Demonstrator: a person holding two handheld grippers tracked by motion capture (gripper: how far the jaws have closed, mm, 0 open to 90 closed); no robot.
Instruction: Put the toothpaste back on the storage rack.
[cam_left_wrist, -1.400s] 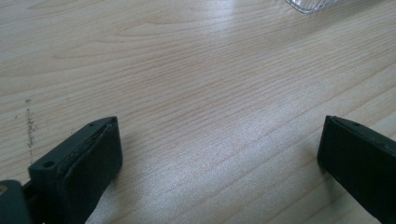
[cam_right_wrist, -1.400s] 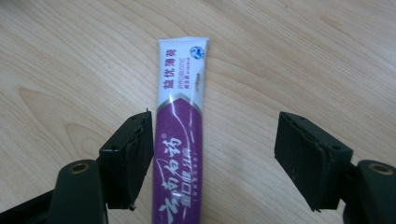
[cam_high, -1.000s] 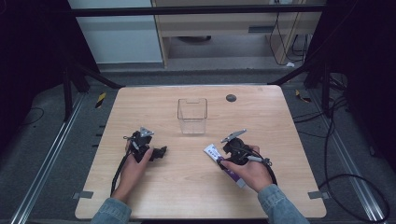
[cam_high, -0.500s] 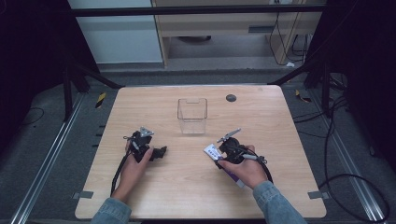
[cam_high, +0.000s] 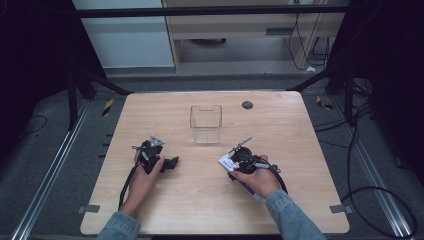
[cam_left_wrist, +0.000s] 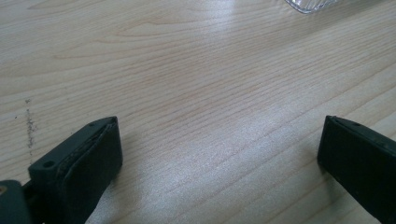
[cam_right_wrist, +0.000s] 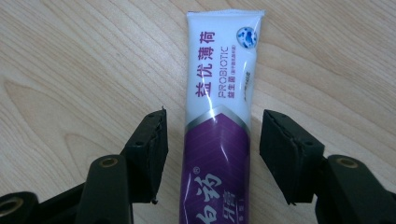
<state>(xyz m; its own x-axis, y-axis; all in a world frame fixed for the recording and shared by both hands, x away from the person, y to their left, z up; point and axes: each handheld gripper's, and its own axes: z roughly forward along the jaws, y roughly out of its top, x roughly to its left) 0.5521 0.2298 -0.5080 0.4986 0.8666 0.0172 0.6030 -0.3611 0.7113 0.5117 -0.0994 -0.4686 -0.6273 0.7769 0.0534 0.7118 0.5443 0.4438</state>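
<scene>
A white and purple toothpaste tube lies flat on the wooden table; its white end shows beside my right hand. My right gripper straddles the tube low over the table. Its jaws have just been closing, and a narrow gap remains between each pad and the tube. In the high view the right gripper sits at the table's front right. My left gripper rests at the front left, and in its own view the left gripper stands wide open over bare wood.
A clear plastic box stands upright at the table's middle, beyond both grippers; its corner shows at the top of the left gripper view. A small dark round spot sits near the far edge.
My right gripper has moved down and a little toward the left onto the tube. The left hand has stayed put.
</scene>
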